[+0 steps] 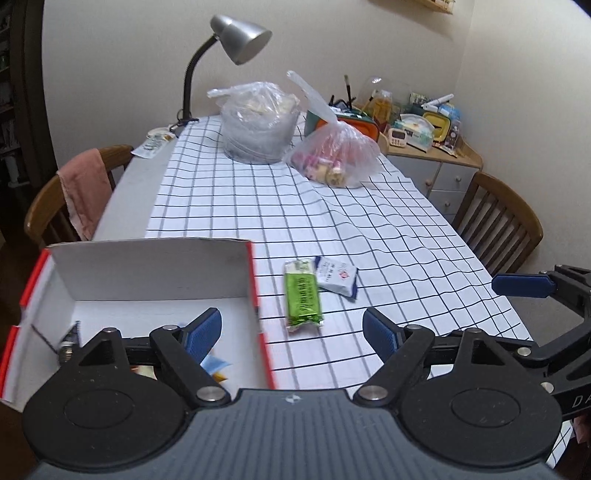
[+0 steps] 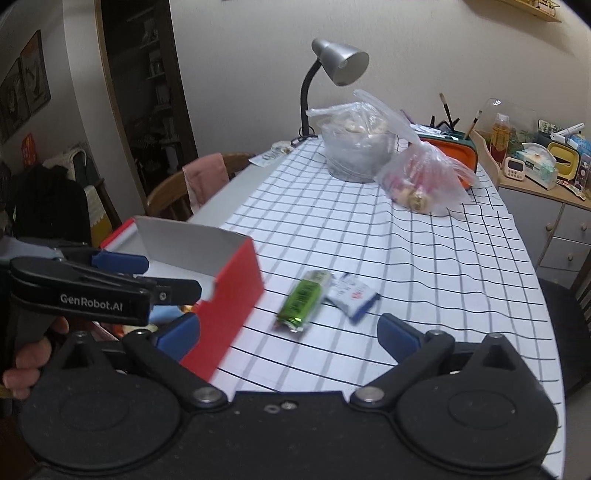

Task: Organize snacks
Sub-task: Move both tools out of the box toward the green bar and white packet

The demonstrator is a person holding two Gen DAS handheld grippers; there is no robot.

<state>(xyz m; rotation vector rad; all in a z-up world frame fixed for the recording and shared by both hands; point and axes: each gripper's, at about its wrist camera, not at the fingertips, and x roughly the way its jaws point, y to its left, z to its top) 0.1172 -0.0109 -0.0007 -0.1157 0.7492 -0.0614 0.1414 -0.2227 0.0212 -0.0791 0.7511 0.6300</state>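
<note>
Left gripper (image 1: 291, 328) up close, jaws spread wide, nothing between them, one blue pad over the red-and-white box (image 1: 155, 273). Right gripper (image 2: 288, 338) likewise gaping and empty. Green snack packet (image 1: 303, 293) lies flat on the checked tablecloth (image 1: 369, 229), just at the box's 3 o'clock, touching a white-and-blue packet (image 1: 338, 277) at its 2 o'clock. Far off at 12 o'clock, two plastic bags (image 1: 258, 122) and a desk lamp (image 1: 240, 35).
</note>
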